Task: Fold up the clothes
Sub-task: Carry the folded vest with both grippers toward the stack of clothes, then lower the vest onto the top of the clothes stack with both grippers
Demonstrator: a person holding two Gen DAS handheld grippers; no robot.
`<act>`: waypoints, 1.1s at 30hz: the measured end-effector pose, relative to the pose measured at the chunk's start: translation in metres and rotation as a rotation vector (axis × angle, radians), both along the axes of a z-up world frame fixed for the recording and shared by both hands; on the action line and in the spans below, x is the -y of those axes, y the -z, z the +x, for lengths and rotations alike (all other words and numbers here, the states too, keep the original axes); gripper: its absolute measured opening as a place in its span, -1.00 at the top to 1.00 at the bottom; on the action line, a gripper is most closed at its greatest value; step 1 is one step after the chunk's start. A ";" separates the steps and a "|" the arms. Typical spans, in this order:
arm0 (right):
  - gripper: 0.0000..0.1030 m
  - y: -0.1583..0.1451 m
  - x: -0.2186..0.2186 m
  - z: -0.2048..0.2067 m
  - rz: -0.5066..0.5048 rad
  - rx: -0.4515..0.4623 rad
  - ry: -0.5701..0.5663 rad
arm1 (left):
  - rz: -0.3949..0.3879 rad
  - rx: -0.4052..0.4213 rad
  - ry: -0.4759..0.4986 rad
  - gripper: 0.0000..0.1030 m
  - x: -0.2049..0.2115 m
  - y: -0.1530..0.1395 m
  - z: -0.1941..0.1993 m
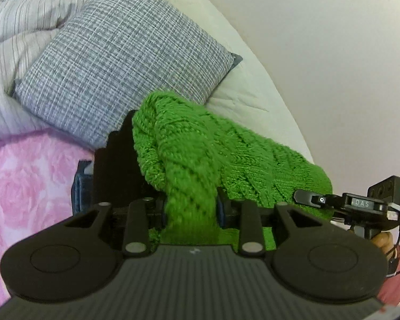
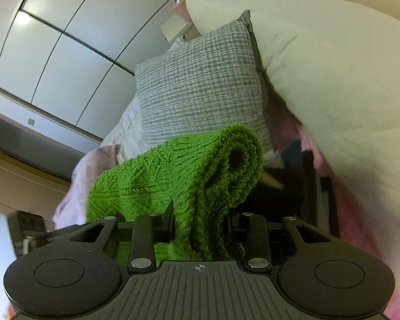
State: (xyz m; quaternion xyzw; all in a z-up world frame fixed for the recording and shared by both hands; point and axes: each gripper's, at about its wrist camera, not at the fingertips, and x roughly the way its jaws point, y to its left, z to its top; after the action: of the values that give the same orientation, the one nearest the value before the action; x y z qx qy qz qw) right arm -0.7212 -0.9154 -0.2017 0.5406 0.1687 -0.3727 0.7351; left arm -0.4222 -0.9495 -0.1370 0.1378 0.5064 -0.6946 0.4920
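Observation:
A bright green knitted garment (image 1: 200,149) hangs lifted between both grippers. My left gripper (image 1: 190,210) is shut on a bunched strip of it; the knit drapes over the fingers and stretches away to the right toward the other gripper (image 1: 360,205), seen at the right edge with a hand under it. In the right wrist view the green knit (image 2: 173,176) is doubled over in a thick fold, and my right gripper (image 2: 200,229) is shut on that fold. The fingertips of both grippers are hidden by the knit.
A grey woven cushion (image 1: 125,58) (image 2: 202,85) leans against a cream pillow (image 1: 242,93) (image 2: 333,66) behind the garment. A pink rose-patterned blanket (image 1: 32,178) covers the bed below left. A striped white duvet (image 1: 18,26) lies far left. White wardrobe doors (image 2: 66,40) stand beyond.

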 end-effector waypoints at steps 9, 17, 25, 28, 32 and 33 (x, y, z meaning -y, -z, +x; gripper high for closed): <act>-0.05 0.032 -0.003 -0.007 -0.074 -0.121 0.149 | -0.108 0.025 -0.046 0.16 -0.022 0.020 0.015; -0.10 -0.029 -0.037 0.018 -0.366 -0.363 0.211 | -0.268 0.192 -0.146 0.54 -0.047 -0.044 0.015; 0.54 0.000 -0.048 0.075 -0.370 -0.477 0.140 | -0.257 0.374 -0.115 0.87 -0.011 -0.019 -0.044; 0.54 0.016 -0.054 0.082 -0.411 -0.553 0.124 | -0.245 0.415 -0.145 0.90 -0.021 0.021 -0.038; 0.54 0.025 -0.065 0.092 -0.461 -0.546 0.081 | -0.279 0.384 -0.181 0.90 -0.035 0.045 -0.025; 0.54 0.024 -0.069 0.094 -0.485 -0.551 0.074 | -0.278 0.365 -0.185 0.90 -0.034 0.048 -0.021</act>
State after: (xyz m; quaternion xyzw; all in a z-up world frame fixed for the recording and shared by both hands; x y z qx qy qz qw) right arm -0.6270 -0.8461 -0.2256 0.2359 0.2474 -0.5600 0.7547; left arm -0.4428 -0.9154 -0.1846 0.1450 0.3190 -0.6734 0.6510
